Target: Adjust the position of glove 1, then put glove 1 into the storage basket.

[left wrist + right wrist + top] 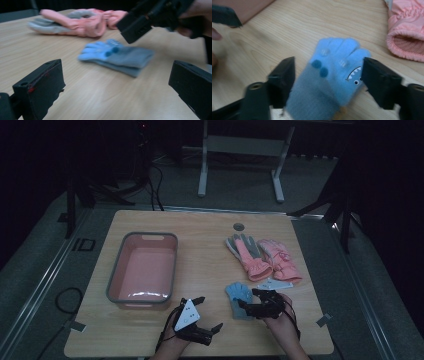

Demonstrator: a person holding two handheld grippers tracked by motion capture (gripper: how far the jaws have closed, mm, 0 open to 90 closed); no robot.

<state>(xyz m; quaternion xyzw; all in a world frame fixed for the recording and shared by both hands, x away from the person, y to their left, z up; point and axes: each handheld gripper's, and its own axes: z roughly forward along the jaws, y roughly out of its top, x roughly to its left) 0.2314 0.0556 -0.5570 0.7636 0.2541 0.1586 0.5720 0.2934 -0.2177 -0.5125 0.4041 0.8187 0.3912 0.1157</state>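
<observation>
A small knitted blue glove (pixel 334 75), fuzzy, with a grey cuff, dark blue dots and a toothy monster face, lies flat on the pale wood-grain surface (pixel 210 265), lower right of centre in the high view. The right tongs (pixel 328 75) stand spread wide on either side of it, pads apart from the wool, gripping nothing. The left tongs (pixel 117 85), lower centre in the high view, gape open and empty, aimed at the glove. Two puffy pink-and-grey ski gloves (pixel 262 257) lie at right of centre. The rectangular pink bin (pixel 144 269) with a grey rim at left holds nothing.
</observation>
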